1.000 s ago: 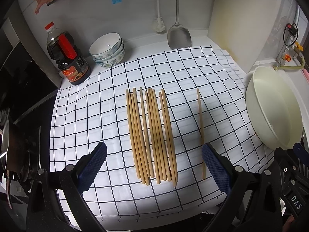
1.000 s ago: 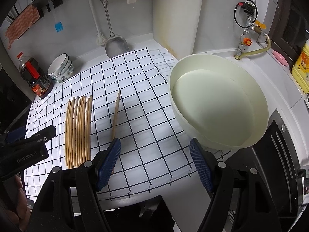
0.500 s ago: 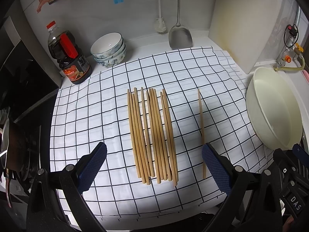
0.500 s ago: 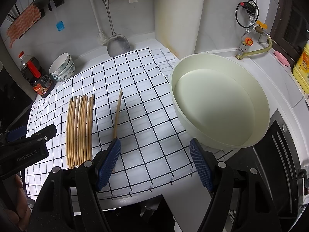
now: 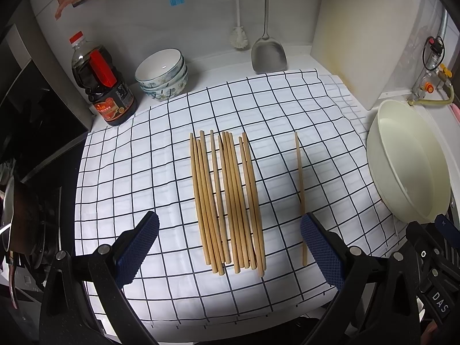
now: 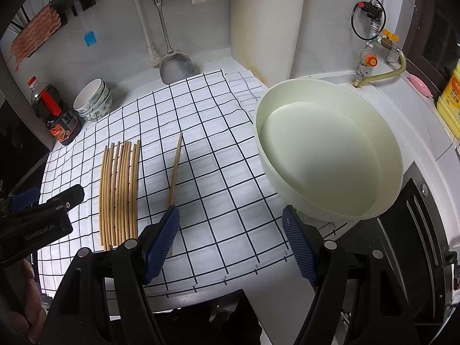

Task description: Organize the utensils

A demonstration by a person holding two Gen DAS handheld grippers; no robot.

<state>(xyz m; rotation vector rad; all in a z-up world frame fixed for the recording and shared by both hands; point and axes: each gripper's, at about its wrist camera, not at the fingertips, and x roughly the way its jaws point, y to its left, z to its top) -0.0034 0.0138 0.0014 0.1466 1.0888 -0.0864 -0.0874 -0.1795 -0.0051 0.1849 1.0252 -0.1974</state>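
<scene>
Ten or so wooden chopsticks (image 5: 227, 201) lay side by side in a tidy row mid-cloth (image 5: 143, 149) on the desk; one stray chopstick (image 5: 299, 198) sat apart to their right, roughly parallel, between row and basin (image 6: 327, 155). Left tool (image 5: 228, 241) hovered wide open, holding nothing, straddling the near ends of the row. Right tool (image 6: 230, 241) also spread wide and empty, left pad just beside the stray's near end, not closed on it. Judged light, stiff, thin, smooth: likely to roll or pivot if pinched off-centre. Best taken near the thicker near end or mid-length, pads square across the shaft. Cloth soft, could bunch under a low pad.
</scene>
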